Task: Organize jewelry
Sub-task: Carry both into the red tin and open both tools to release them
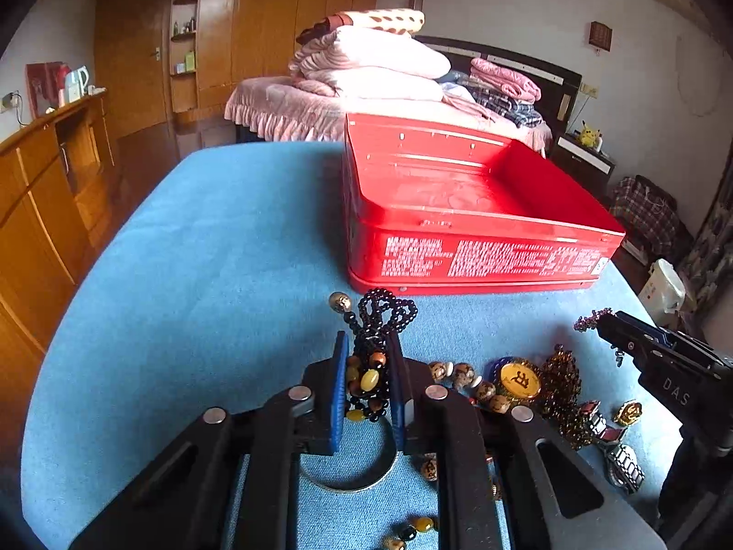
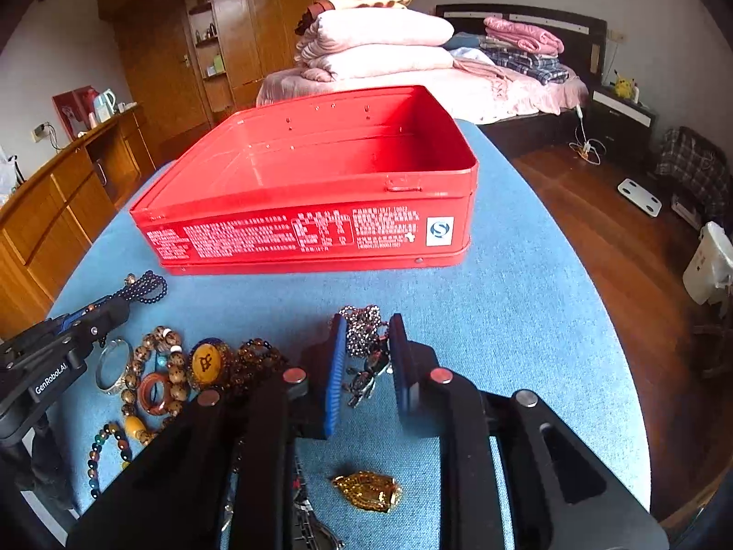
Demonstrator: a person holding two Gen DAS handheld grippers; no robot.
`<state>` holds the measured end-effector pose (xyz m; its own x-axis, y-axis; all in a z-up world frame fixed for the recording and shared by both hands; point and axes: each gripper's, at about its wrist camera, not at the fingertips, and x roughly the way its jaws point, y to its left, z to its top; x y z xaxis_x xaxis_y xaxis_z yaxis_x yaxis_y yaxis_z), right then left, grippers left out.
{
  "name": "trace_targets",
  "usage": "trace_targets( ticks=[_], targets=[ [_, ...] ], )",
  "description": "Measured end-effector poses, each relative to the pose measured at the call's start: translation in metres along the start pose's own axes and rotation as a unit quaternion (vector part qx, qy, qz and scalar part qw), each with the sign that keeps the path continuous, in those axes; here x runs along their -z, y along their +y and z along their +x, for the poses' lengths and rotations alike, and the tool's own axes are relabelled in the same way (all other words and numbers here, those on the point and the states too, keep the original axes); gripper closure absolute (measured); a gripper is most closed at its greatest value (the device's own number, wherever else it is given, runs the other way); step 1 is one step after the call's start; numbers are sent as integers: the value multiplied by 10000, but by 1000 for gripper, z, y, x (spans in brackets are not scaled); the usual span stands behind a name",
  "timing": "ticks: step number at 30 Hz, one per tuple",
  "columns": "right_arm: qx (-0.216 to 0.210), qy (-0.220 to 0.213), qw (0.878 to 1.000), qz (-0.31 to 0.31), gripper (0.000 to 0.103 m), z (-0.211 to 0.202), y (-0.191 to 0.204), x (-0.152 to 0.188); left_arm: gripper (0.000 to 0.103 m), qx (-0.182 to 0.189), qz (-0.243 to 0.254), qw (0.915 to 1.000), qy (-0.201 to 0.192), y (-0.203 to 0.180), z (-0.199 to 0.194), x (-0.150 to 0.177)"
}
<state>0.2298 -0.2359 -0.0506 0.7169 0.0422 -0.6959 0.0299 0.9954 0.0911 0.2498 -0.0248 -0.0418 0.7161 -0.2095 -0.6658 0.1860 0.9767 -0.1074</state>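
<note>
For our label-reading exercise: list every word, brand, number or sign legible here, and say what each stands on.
"GenRobot.AI": left gripper body.
"DAS": right gripper body, rest cut off.
Blue-and-white "S" logo: white square on open red metal tin.
White print on tin's side: too small to read.
Character on round yellow pendant: unclear.

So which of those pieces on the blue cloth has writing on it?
The round yellow pendant, with a dark character on its face; the beads around it are plain.

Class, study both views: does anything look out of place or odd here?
Yes. The red tin holds nothing, while the jewelry pile lies jumbled on the blue cloth beside it, and one gold pendant sits apart.
</note>
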Motion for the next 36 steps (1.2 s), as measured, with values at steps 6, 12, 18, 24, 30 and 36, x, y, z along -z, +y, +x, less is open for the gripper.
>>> trace_targets(
  ticks=[6,12,18,24,30,36],
  targets=[
    [-434,-604,9971,161,86,-29,-7,-12,87,136,-116,9974,-693,0,-32,-16],
    [-775,-968,9920,244,86,-44,-11,-40,87,317,-72,9940,-1045,-8,-42,-46],
    [-876,-1118,9893,321,86,-30,-17,-84,87,369,-138,9931,-1106,-19,-19,-83],
    [-612,-947,9930,348,86,11,-23,-108,87,303,-225,9952,-905,-29,26,-101],
    [-575,-655,9951,473,85,41,-27,-109,85,372,-381,9970,-568,-24,53,-101],
    [-489,-687,9955,432,73,37,-22,-103,62,308,-358,9968,-650,-19,44,-95]
  ],
)
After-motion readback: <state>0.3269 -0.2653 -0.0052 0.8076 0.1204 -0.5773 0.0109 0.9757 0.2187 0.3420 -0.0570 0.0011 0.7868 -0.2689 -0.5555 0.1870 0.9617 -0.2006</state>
